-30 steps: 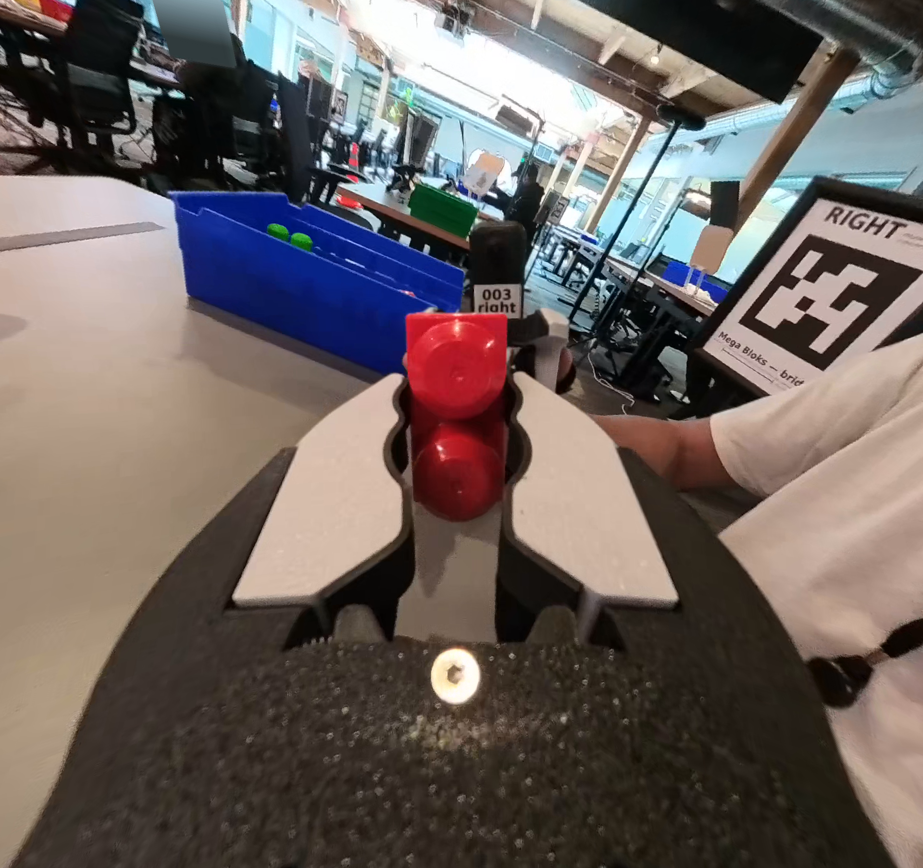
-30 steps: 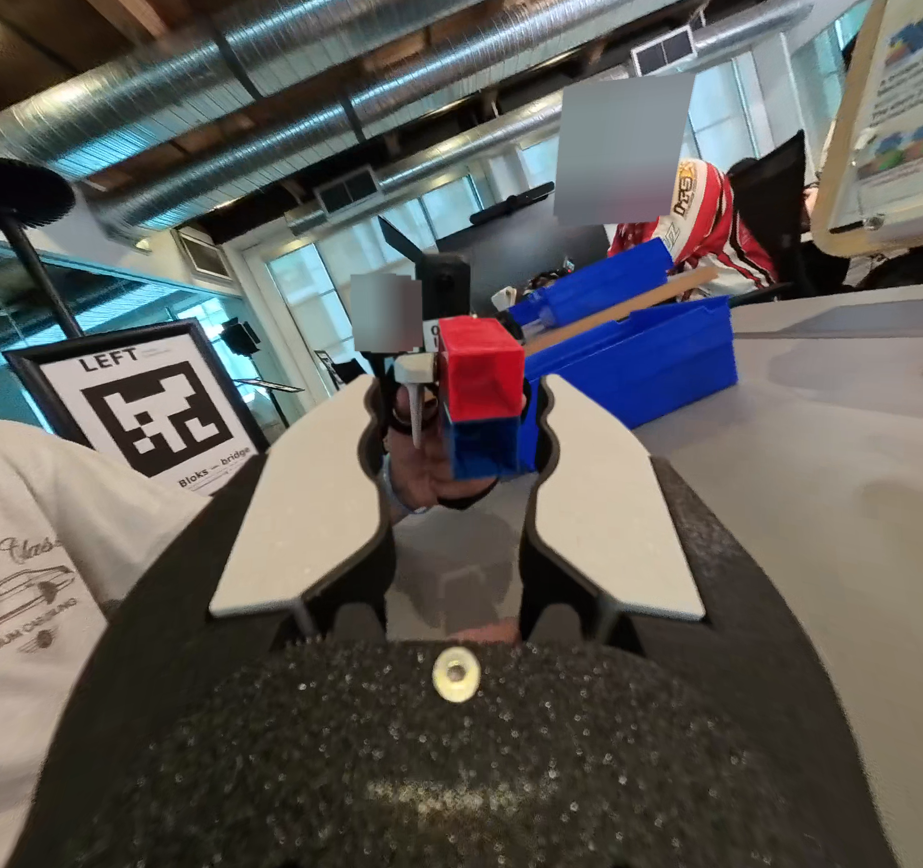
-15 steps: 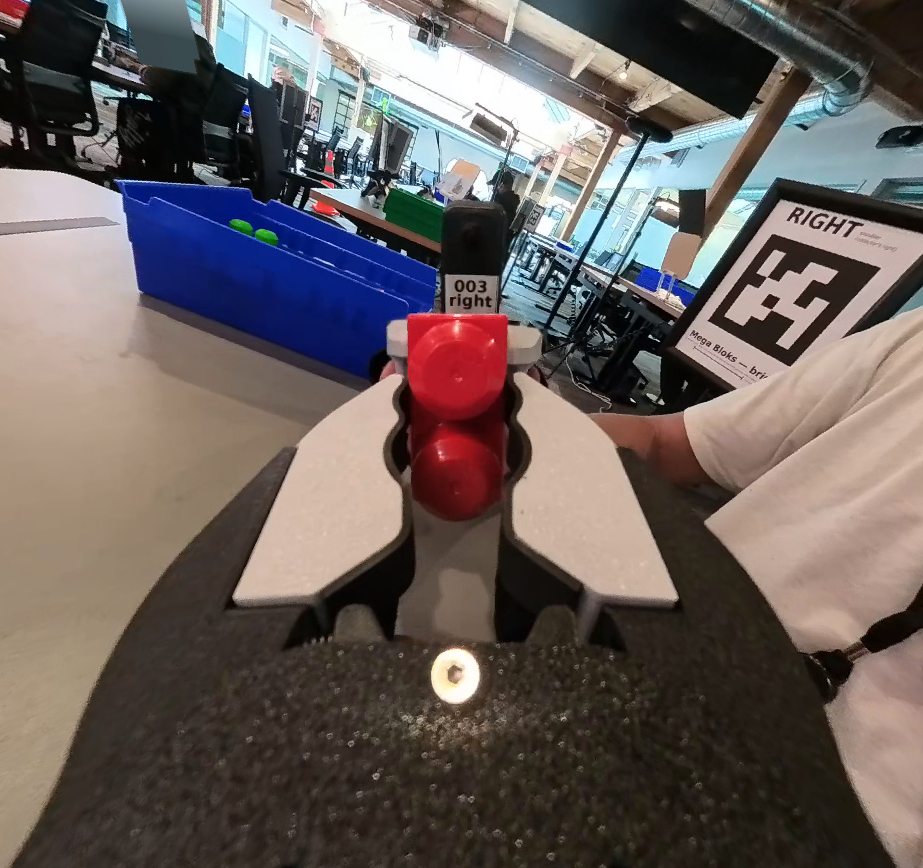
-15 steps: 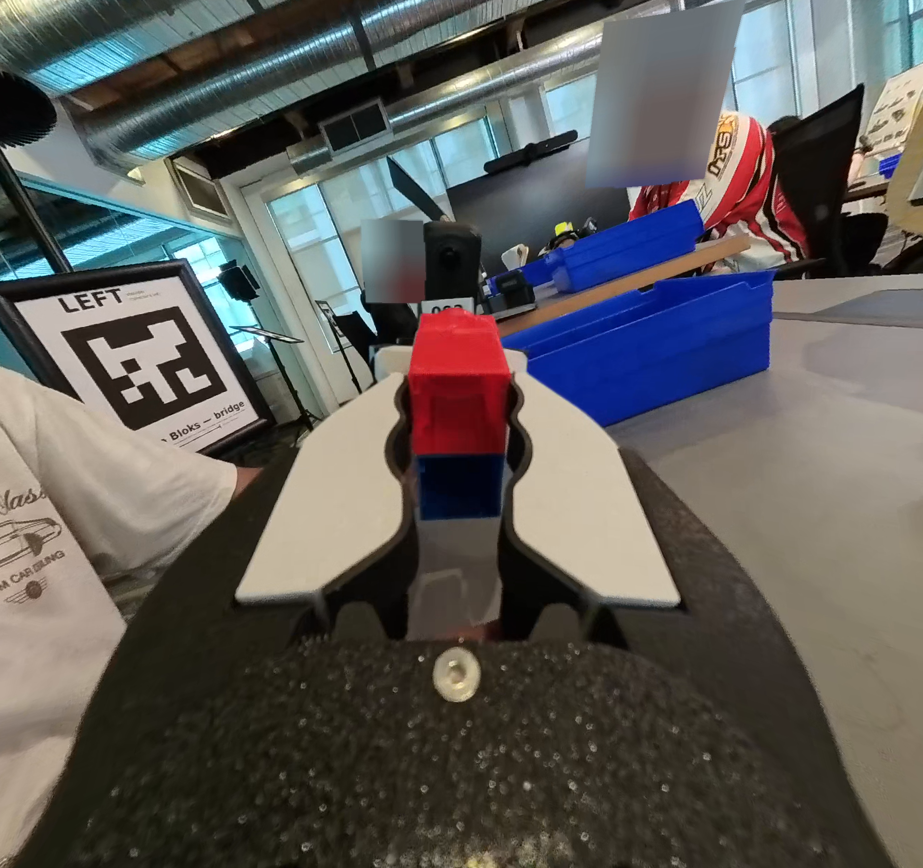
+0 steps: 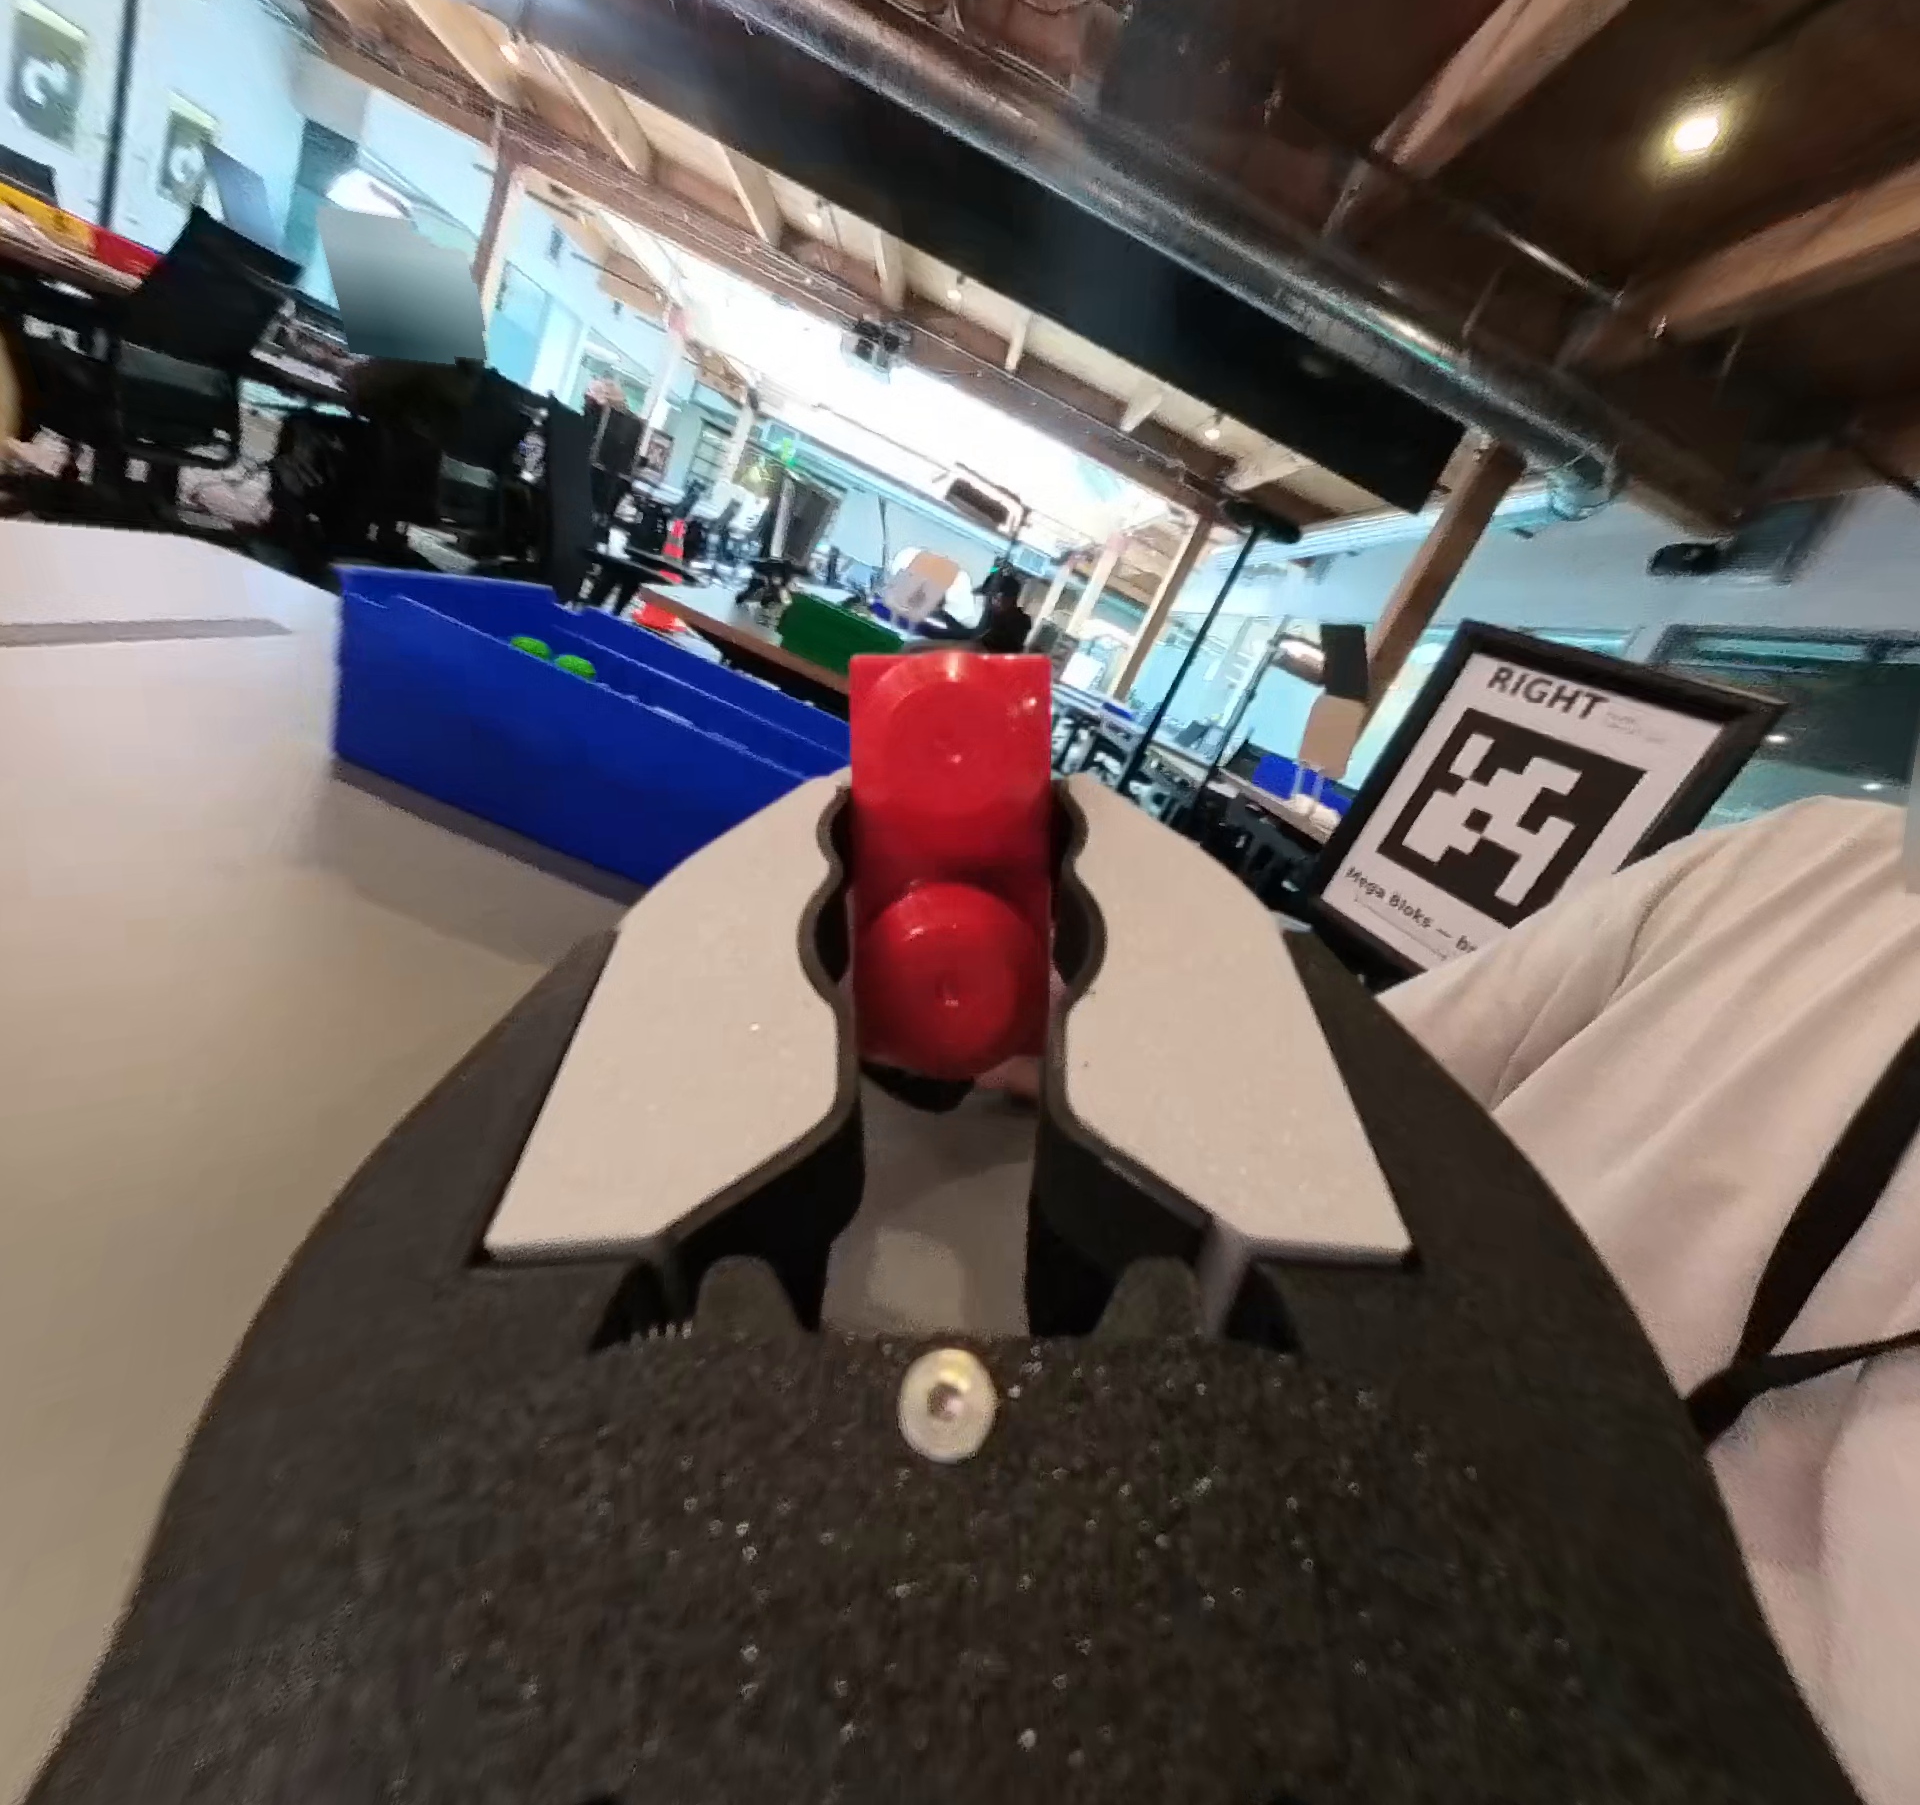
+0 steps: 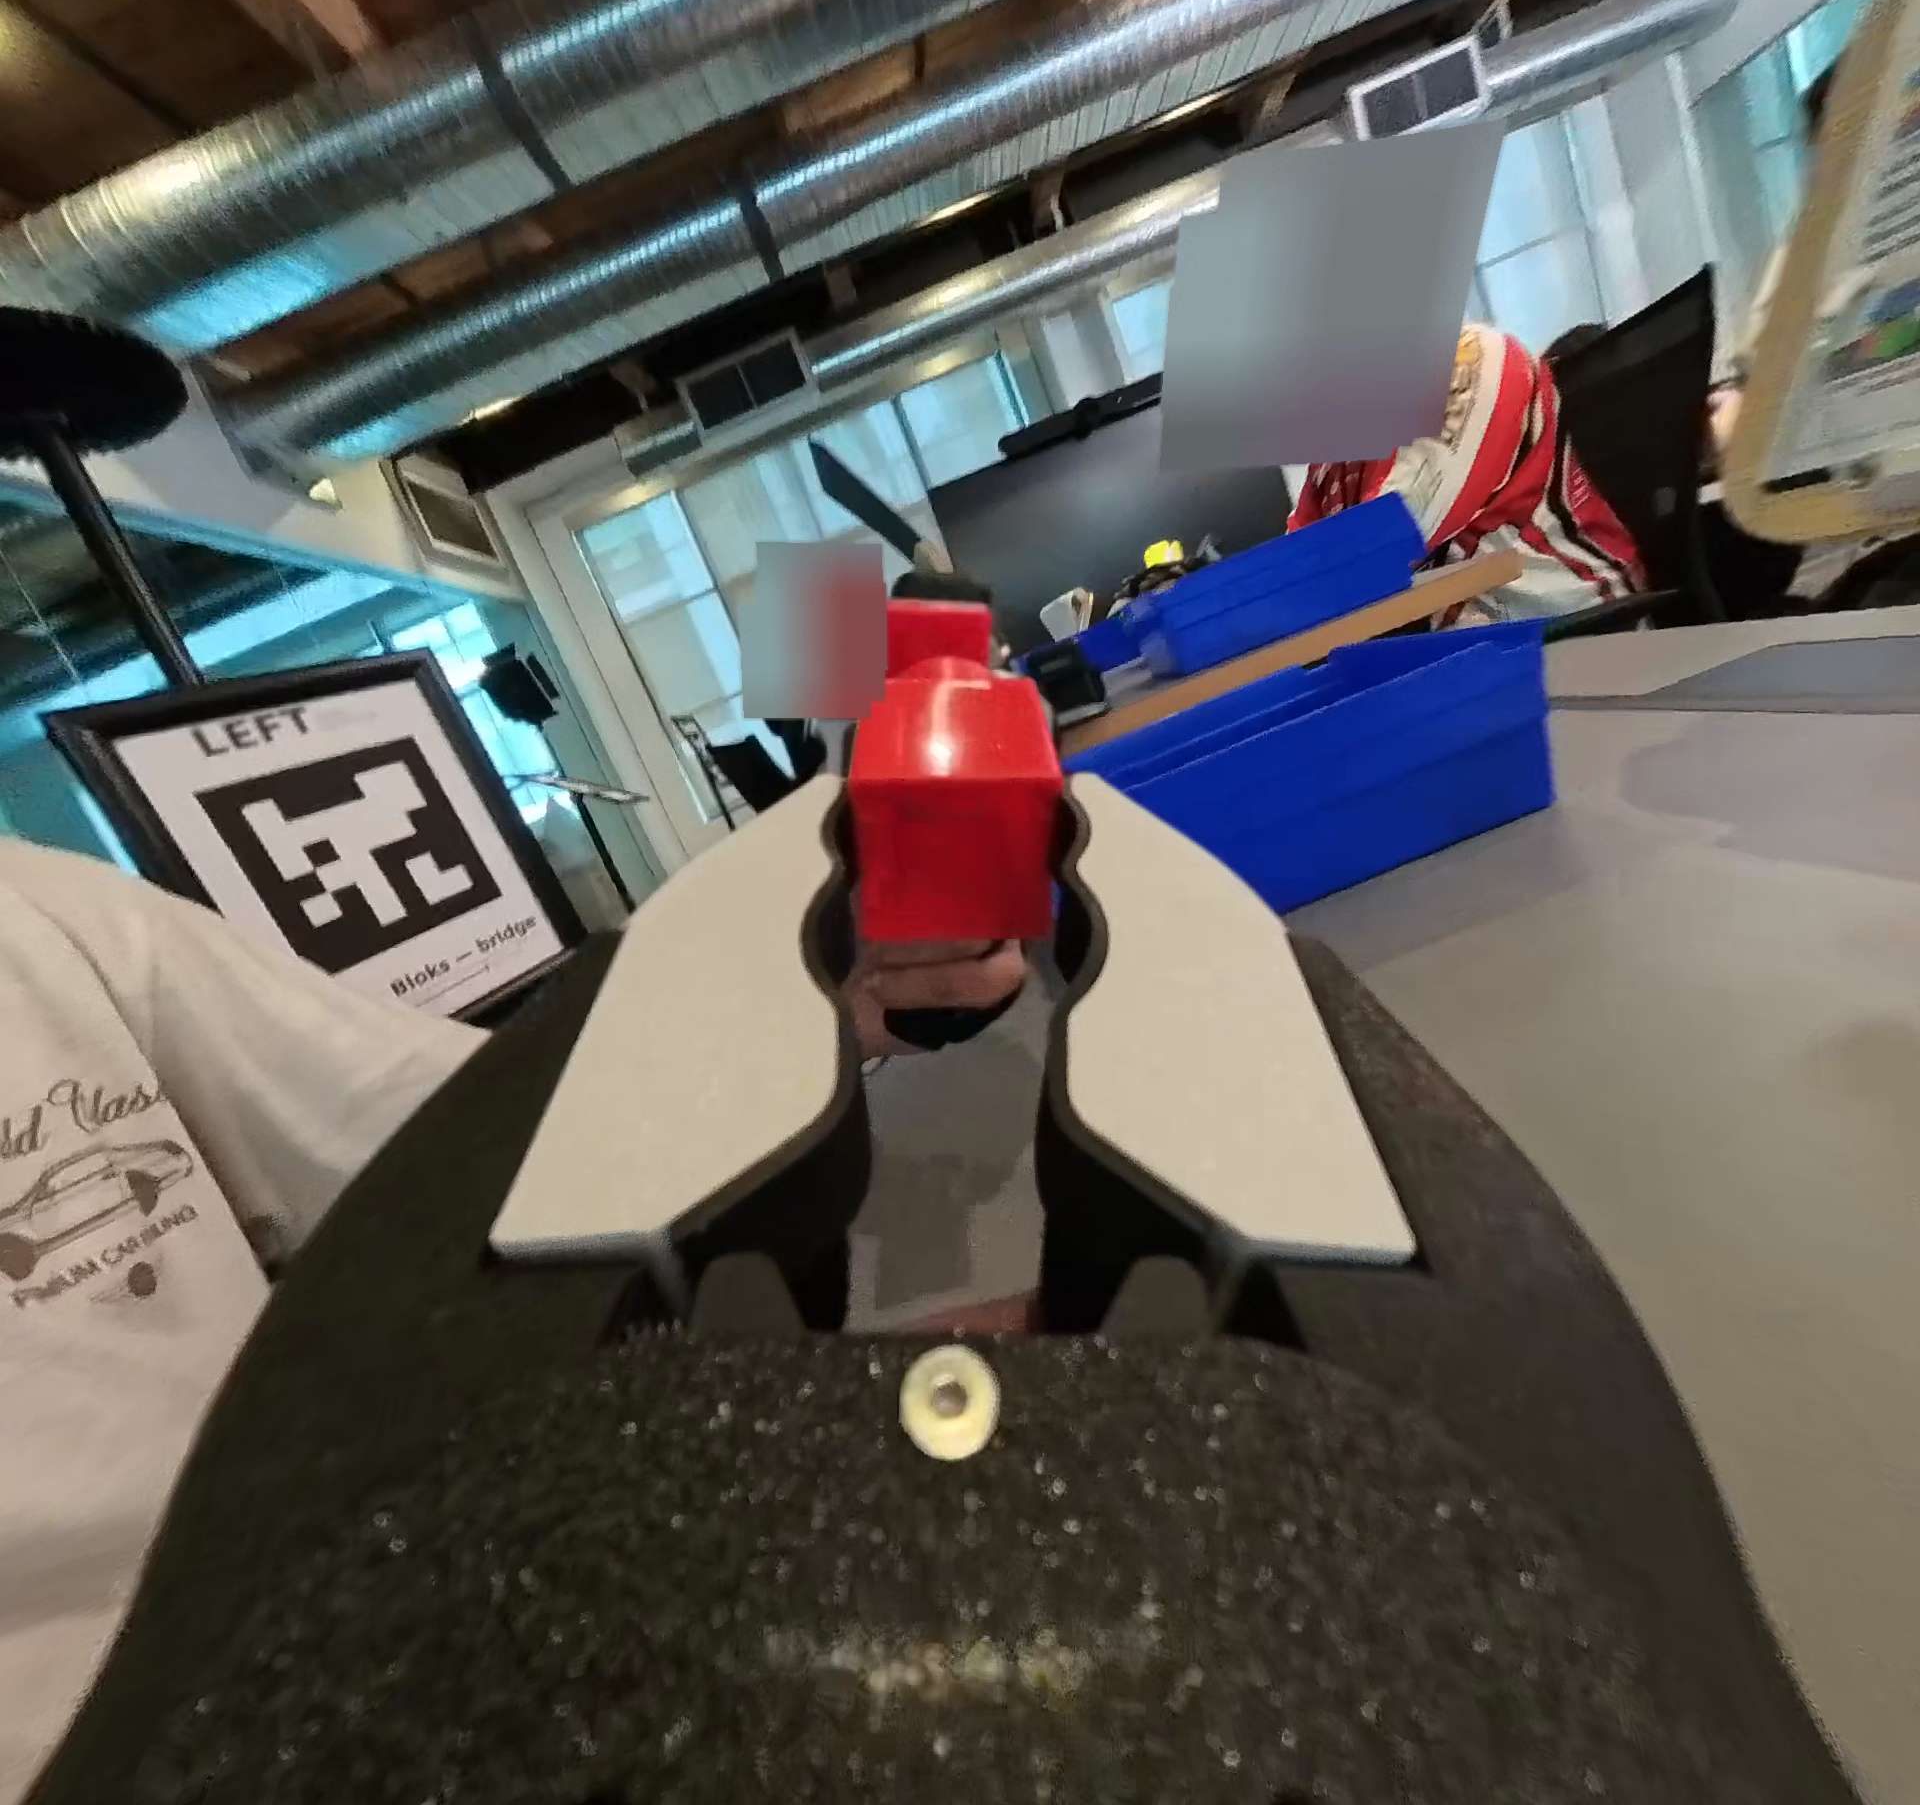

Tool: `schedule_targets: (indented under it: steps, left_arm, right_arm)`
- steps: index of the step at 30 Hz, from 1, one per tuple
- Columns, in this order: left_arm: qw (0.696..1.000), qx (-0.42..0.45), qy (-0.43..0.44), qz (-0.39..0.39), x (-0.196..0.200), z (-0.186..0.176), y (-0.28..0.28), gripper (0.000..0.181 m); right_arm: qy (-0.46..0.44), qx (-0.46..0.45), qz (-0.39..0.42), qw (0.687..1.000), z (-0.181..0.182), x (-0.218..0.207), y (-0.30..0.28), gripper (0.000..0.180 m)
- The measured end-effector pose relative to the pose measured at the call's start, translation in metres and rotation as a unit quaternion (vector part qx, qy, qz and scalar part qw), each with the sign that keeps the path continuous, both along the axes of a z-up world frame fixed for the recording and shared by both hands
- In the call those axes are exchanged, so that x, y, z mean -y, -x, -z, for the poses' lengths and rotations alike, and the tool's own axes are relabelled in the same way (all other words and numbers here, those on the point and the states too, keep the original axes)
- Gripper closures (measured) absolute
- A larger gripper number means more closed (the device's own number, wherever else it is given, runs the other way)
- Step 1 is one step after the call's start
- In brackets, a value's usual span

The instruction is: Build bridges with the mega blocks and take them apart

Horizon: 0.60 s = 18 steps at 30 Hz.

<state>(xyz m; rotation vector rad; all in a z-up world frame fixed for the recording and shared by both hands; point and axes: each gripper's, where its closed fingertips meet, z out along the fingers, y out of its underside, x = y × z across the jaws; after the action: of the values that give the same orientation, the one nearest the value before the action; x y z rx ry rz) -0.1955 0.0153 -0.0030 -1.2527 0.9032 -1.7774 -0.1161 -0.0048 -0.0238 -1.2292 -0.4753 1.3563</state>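
Observation:
My left gripper (image 5: 948,820) is shut on a red two-stud block (image 5: 945,862) held in the air, its studs facing the camera. My right gripper (image 6: 954,820) is shut on a red block (image 6: 951,820) with a stud on its upper side. A second red piece (image 6: 940,628) shows just behind it, partly under a blur patch. I cannot tell whether the two are joined. No blue block shows. A hand (image 6: 935,992) shows below the block in the right wrist view.
A blue bin (image 5: 582,747) with green blocks (image 5: 551,656) stands on the grey table (image 5: 208,924); it also shows in the right wrist view (image 6: 1320,779). Framed marker signs (image 5: 1507,810) (image 6: 332,841) stand at the table edge. The person's white shirt (image 5: 1714,1080) is close by.
My right gripper shut on the red-and-blue stack half a second ago. Both views have since tilted up. The right gripper no longer shows behind the red block, and the blue block is out of sight.

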Motion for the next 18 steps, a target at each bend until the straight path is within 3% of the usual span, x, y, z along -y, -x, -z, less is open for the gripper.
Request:
schedule_targets:
  steps: [8, 13, 16, 18]
  left_arm:
    - [0.983, -0.1, -0.087, -0.126, -0.021, 0.024, 0.01, 0.146]
    - [0.973, -0.135, -0.107, -0.151, -0.019, 0.045, -0.001, 0.146]
    - [0.964, -0.156, -0.111, -0.183, -0.026, 0.055, -0.002, 0.146]
    - [0.962, -0.16, -0.113, -0.19, -0.028, 0.06, -0.001, 0.146]
  right_arm:
    - [0.011, -0.015, 0.031, 0.999, -0.001, -0.009, -0.021, 0.144]
    - [-0.003, 0.024, 0.065, 0.998, 0.005, -0.011, -0.018, 0.144]
    - [-0.003, 0.102, 0.127, 0.987, -0.01, -0.014, -0.04, 0.144]
    - [-0.023, 0.187, 0.241, 0.952, -0.04, -0.019, -0.089, 0.144]
